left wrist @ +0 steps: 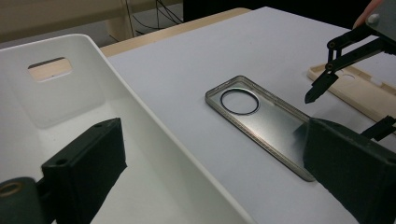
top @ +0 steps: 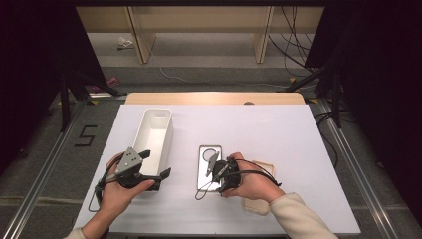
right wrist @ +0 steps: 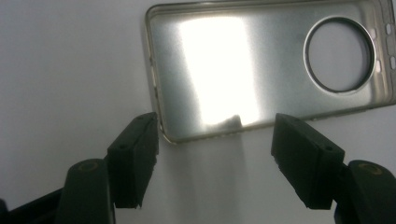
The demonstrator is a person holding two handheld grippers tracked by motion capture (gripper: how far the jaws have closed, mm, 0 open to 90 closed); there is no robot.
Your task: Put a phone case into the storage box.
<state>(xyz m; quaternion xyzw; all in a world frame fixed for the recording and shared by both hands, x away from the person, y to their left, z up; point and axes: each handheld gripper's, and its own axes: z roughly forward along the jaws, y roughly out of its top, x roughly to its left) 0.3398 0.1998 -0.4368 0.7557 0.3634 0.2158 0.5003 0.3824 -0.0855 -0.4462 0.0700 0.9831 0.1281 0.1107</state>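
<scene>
A clear phone case (top: pixel 209 167) with a round camera hole lies flat on the white table top (top: pixel 278 134). My right gripper (top: pixel 215 173) hovers over its near end. In the right gripper view the jaws stand open (right wrist: pixel 215 140), and the case's long edge (right wrist: pixel 261 70) lies just beyond the tips, untouched. My left gripper (top: pixel 155 163) is open at the near end of a white bin (top: pixel 154 134). One of its jaws is inside the bin (left wrist: pixel 60 107) and the other is over the table beside the clear case (left wrist: pixel 259 123). The right gripper (left wrist: pixel 349 109) appears there too.
A beige phone case (top: pixel 256 199) lies on the table partly under my right hand, to the right of the clear one; it is also in the left gripper view (left wrist: pixel 359 88). A wooden strip (top: pixel 214 98) borders the table's far edge.
</scene>
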